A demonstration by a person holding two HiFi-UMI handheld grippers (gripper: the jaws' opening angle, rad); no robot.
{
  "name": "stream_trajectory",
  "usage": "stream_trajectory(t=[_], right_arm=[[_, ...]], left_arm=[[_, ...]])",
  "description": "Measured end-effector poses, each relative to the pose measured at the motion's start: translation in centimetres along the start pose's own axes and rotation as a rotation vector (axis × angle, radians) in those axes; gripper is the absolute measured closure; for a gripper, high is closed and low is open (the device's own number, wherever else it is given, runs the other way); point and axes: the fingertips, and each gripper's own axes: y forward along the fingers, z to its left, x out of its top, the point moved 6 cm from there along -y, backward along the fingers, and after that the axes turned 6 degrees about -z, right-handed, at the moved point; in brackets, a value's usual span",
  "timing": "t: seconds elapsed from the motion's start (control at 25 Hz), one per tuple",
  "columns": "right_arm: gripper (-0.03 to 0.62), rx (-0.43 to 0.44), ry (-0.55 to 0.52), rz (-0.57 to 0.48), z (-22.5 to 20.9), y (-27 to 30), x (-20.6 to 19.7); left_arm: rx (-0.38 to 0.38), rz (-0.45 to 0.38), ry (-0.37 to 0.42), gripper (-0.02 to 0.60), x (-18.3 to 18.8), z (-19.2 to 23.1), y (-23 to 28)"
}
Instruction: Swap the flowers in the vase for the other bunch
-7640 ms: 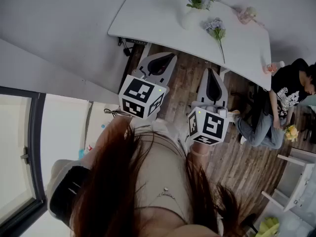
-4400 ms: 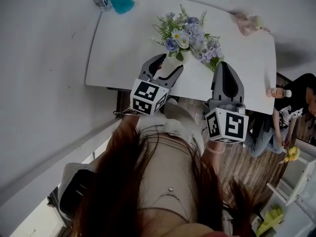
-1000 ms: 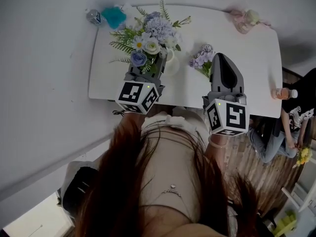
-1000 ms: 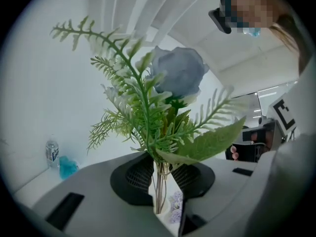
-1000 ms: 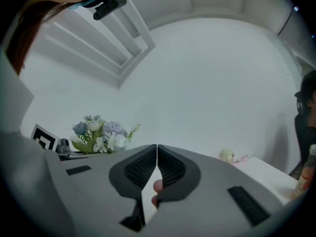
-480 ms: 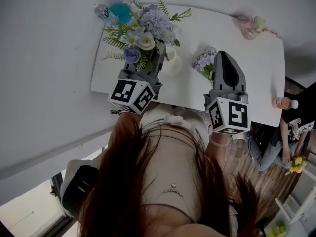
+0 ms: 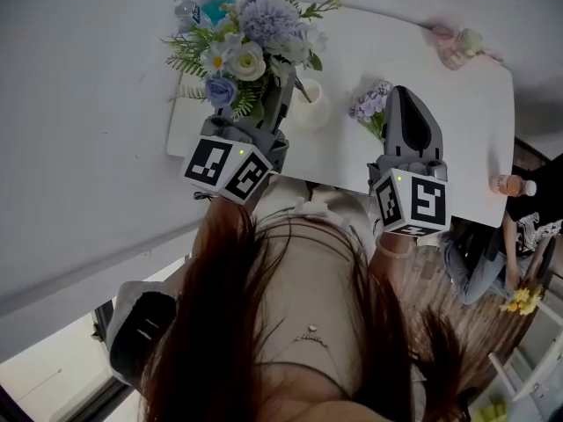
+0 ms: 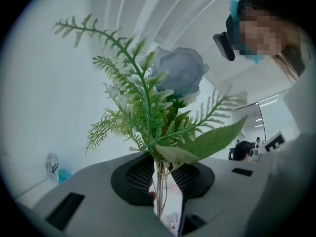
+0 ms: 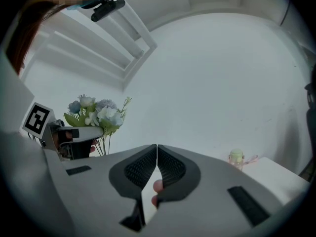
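My left gripper is shut on the stems of a bouquet of blue and white flowers with fern sprigs, held up above the white table. In the left gripper view the thin stems are pinched between the pads and the blue rose stands above. The white vase stands just right of that gripper. A small purple bunch lies on the table beside my right gripper, which is shut with nothing in it. The right gripper view shows the lifted bouquet at its left.
A water bottle and a teal object sit at the table's far left corner. A pink item with a pale green ball lies at the far right. A drink bottle stands near the right edge, where a person sits.
My left gripper has risen with the bouquet, so the flowers now stand higher and further left of the vase. The right gripper has shifted slightly.
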Motion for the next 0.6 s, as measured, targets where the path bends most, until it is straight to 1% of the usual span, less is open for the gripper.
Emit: stream_trajectory(t=[0.28,0.6], right_arm=[[0.566,-0.037,0.012,0.006,-0.2,-0.5,-1.2],[0.566,-0.077,0.040,0.012,-0.8,-0.3,-2.7]], left_arm=[[-0.038,-0.014,0.006,0.494,0.4,-0.1,0.0],[-0.081,-0.010,-0.031,0.494,0.5,0.0,0.2]])
